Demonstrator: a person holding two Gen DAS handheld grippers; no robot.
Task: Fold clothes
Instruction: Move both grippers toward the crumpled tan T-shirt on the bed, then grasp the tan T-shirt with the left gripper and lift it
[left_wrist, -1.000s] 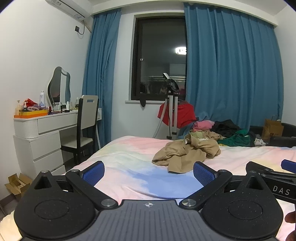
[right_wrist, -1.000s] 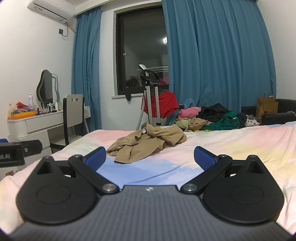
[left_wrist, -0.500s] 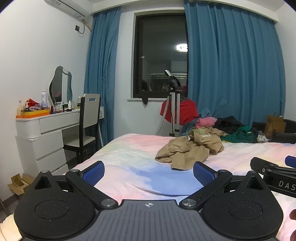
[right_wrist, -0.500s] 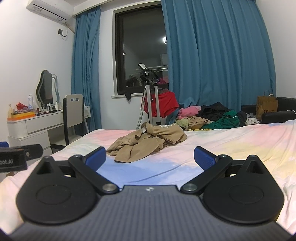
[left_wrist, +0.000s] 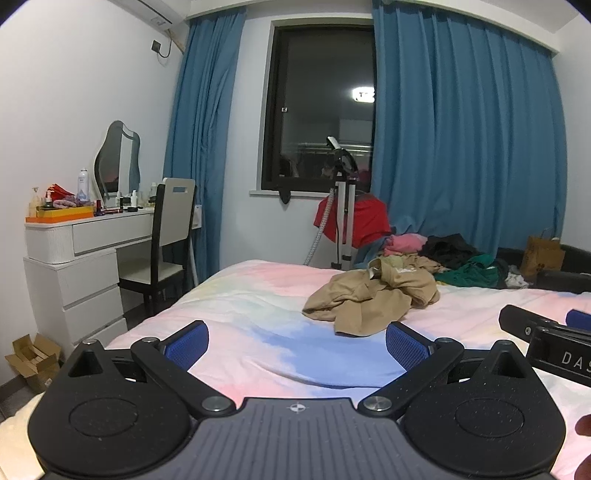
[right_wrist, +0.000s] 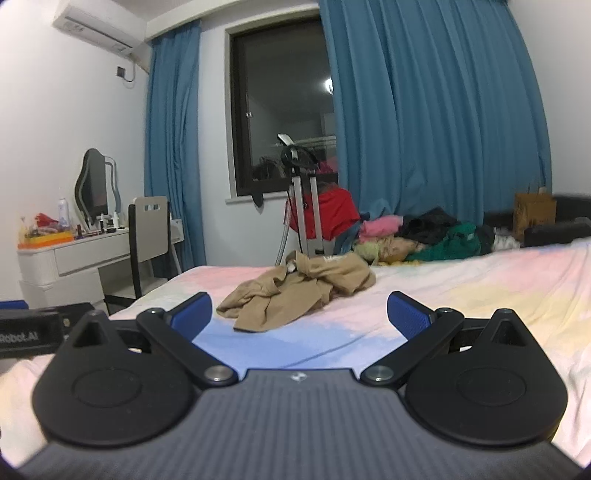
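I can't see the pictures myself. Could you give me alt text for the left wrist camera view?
An open left gripper with blue pads points across a pastel bed toward a crumpled tan garment, which it does not touch. Beyond lie a clothes pile, blue curtains, a dark window and a white dresser. The right gripper shows at the right edge.

Both hand-held grippers (left_wrist: 297, 341) (right_wrist: 300, 312) spread wide
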